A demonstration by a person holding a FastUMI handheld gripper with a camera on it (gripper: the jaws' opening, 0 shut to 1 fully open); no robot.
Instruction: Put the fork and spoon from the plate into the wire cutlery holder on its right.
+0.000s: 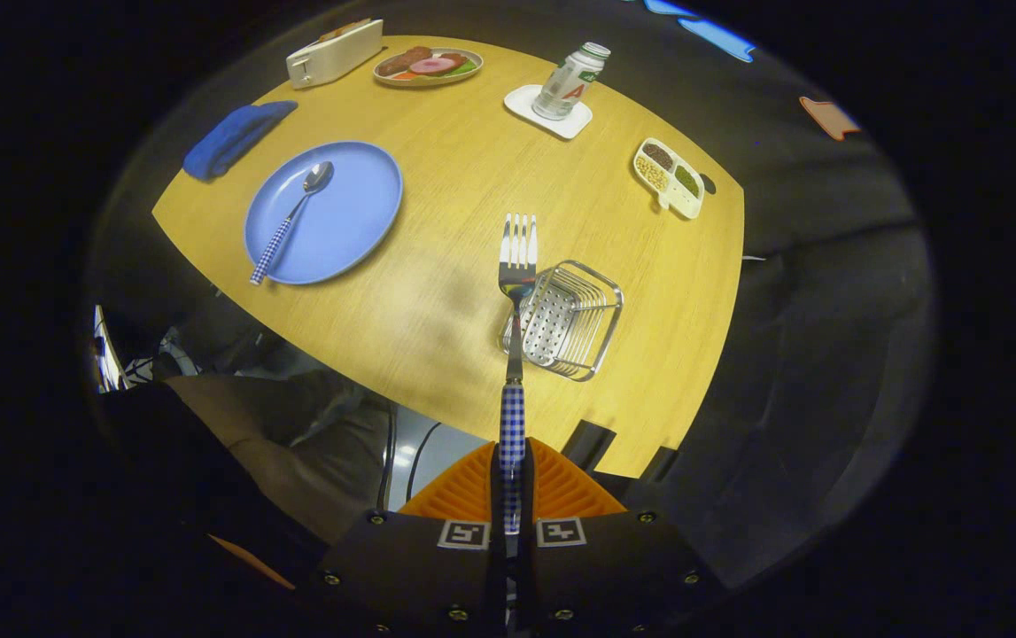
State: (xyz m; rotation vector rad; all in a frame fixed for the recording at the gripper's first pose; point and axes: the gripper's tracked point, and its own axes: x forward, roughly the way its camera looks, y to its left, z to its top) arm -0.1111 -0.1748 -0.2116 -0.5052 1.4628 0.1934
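Note:
My gripper (512,465) is shut on the checked handle of a metal fork (515,292). The fork sticks straight out ahead of the fingers, tines away from me, high above the wooden table (445,292). Its tines and neck pass over the left edge of the wire cutlery holder (565,319), which stands on the table just ahead and slightly right of the fingers. Far off to the left lies the blue plate (357,208), with a spoon (291,220) with a checked handle resting on it, bowl pointing away.
A folded blue cloth (237,137) lies beyond the plate. At the far side stand a white toaster (333,53), a plate of food (428,66), a bottle (570,81) on a white coaster and a divided snack tray (669,175). A person's legs show below the table's near edge.

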